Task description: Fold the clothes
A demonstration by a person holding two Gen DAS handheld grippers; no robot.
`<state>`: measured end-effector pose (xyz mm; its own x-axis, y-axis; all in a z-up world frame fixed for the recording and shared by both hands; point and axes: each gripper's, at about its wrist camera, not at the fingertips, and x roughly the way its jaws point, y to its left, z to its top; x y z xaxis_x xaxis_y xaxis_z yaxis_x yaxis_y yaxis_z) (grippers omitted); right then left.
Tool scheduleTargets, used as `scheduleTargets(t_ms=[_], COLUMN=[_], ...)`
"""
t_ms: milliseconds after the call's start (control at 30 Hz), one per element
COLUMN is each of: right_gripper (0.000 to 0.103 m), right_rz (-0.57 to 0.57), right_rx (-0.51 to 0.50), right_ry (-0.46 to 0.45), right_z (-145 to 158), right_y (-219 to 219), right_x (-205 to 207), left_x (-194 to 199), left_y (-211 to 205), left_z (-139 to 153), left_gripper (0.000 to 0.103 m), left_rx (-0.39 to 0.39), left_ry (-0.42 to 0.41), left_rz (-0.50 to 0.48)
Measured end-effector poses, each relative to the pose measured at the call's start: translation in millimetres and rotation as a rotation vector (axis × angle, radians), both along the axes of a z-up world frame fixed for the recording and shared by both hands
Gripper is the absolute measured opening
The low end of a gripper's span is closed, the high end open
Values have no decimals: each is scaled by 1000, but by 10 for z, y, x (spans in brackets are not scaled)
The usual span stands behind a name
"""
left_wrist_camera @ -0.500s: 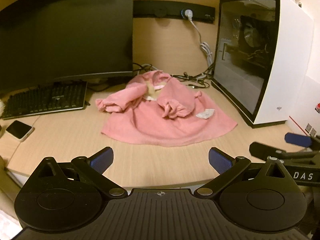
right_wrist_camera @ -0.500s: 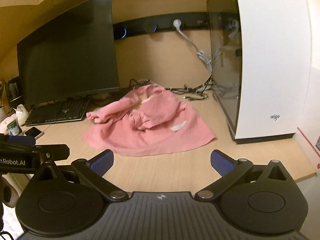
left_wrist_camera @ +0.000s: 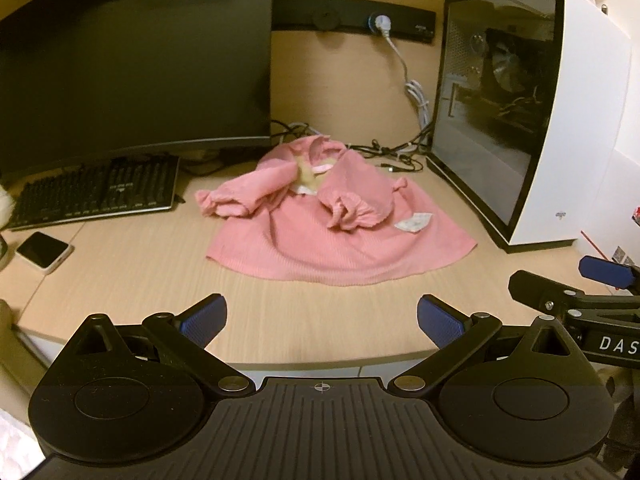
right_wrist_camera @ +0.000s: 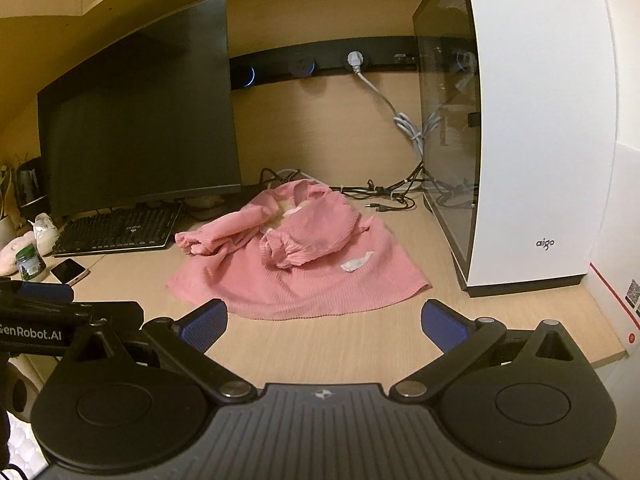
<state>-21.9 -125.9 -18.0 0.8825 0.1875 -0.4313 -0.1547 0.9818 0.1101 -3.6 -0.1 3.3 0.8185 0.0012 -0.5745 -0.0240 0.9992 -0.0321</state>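
A pink knit garment [left_wrist_camera: 332, 236] lies spread on the wooden desk [left_wrist_camera: 132, 272], both sleeves folded in over its chest and a white label showing on its right side. It also shows in the right wrist view [right_wrist_camera: 296, 272]. My left gripper [left_wrist_camera: 322, 318] is open and empty, hovering over the desk's front edge, short of the hem. My right gripper [right_wrist_camera: 324, 320] is open and empty, just short of the hem. Each gripper appears at the edge of the other's view.
A black monitor [left_wrist_camera: 132, 68] and keyboard [left_wrist_camera: 96, 190] stand at the back left, a phone [left_wrist_camera: 44, 250] near the left edge. A white PC case [left_wrist_camera: 532, 120] stands right of the garment, with cables [left_wrist_camera: 400, 152] behind it. A green-lidded jar [right_wrist_camera: 29, 262] sits far left.
Both grippers have shifted slightly forward toward the garment. The garment has not moved and both jaws stay open.
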Motion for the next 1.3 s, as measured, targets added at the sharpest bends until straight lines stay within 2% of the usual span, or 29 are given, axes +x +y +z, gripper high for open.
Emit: scheduleTargets(t_ms=[1300], right_gripper=[103], right_rz=[51], right_rx=[-11], right_ry=[29], right_z=[7], right_y=[45], right_x=[81], left_x=[-35], left_y=[39], left_z=[-57], left_gripper=[103], left_rx=[-7], left_ry=[20], left_rz=[28])
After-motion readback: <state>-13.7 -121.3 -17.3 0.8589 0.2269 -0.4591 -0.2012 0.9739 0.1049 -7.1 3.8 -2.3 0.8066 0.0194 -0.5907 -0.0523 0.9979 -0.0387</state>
